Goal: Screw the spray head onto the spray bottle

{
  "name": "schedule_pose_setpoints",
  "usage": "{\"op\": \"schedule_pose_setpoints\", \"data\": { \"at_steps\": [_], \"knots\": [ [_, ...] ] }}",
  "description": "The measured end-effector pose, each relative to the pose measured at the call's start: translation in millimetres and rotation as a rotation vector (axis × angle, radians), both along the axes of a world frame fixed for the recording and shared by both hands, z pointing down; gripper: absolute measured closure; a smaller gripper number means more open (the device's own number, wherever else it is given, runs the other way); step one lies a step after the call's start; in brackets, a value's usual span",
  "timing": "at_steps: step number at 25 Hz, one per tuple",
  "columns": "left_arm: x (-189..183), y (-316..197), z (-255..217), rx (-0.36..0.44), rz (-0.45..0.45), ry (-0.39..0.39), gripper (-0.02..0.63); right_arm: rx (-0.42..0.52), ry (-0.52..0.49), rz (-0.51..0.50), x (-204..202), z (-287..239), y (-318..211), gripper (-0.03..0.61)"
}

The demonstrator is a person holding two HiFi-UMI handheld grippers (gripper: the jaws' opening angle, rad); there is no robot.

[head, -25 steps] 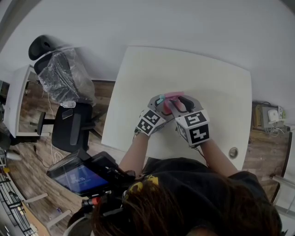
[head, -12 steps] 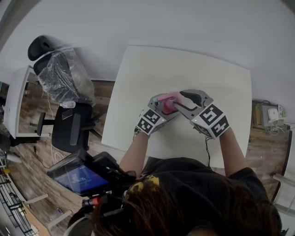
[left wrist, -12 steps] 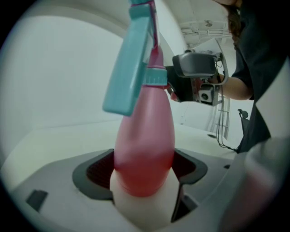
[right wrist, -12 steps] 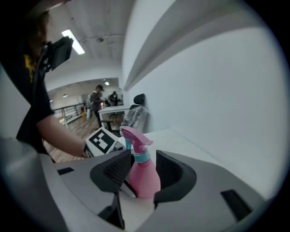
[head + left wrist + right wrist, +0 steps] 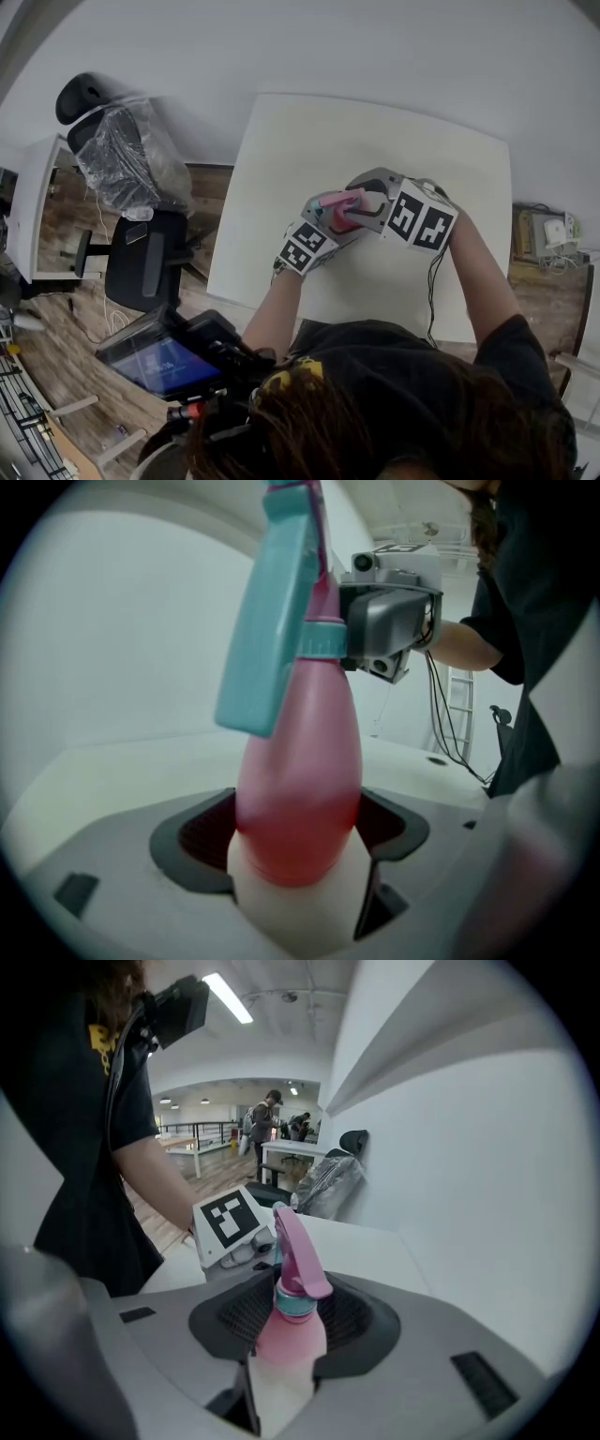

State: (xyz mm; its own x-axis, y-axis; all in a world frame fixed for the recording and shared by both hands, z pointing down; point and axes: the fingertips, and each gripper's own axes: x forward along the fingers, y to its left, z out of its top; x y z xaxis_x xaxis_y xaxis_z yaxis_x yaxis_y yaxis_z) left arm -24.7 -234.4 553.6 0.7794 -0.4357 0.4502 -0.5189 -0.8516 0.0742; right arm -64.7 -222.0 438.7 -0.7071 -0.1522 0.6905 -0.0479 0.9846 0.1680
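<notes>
A pink spray bottle [image 5: 300,789] stands upright over the white table [image 5: 375,141], and my left gripper [image 5: 300,855] is shut on its lower body. The teal and pink spray head [image 5: 277,621] sits on the neck with its teal collar [image 5: 294,1309]. In the head view the bottle [image 5: 339,214] shows between both grippers, the left gripper [image 5: 328,217] on its near left. My right gripper [image 5: 295,1321] reaches in from the right with the collar between its jaws. Those jaws have just been closing and stand narrowly open around the collar.
An office chair wrapped in plastic [image 5: 131,159] stands left of the table, with a white cabinet [image 5: 37,206] beyond it. A lit screen [image 5: 159,361] sits low at the left. The table has a cable hole [image 5: 475,309] near its right front edge.
My right gripper has rolled about the spray head, and its marker cube swung from the near side to the right. The left gripper and the bottle kept still.
</notes>
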Motion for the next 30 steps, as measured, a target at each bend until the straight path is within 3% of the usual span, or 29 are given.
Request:
{"op": "schedule_pose_setpoints", "data": {
  "at_steps": [2, 5, 11, 16, 22, 30],
  "knots": [
    [0.1, 0.4, 0.3, -0.002, 0.000, 0.001, 0.229, 0.056, 0.044, -0.028, -0.4, 2.6, -0.8, 0.443],
    [0.6, 0.9, 0.5, -0.002, 0.001, 0.002, 0.229, 0.050, 0.021, 0.002, 2.9, 1.7, -2.1, 0.448],
    [1.7, 1.0, -0.1, -0.004, 0.002, 0.002, 0.229, -0.047, -0.232, 0.218, 9.4, -3.3, -7.1, 0.448],
    [1.7, 1.3, -0.2, -0.002, 0.000, 0.001, 0.229, -0.128, -0.340, 0.345, 13.3, -3.2, -9.6, 0.446],
    [2.1, 3.5, -0.8, 0.007, 0.013, -0.001, 0.229, -0.044, -0.316, 0.303, 12.1, -4.4, -3.4, 0.448],
    [2.0, 3.1, -1.0, 0.001, 0.009, -0.003, 0.229, -0.057, -0.358, 0.270, 7.7, -22.6, -6.0, 0.448]
  ]
}}
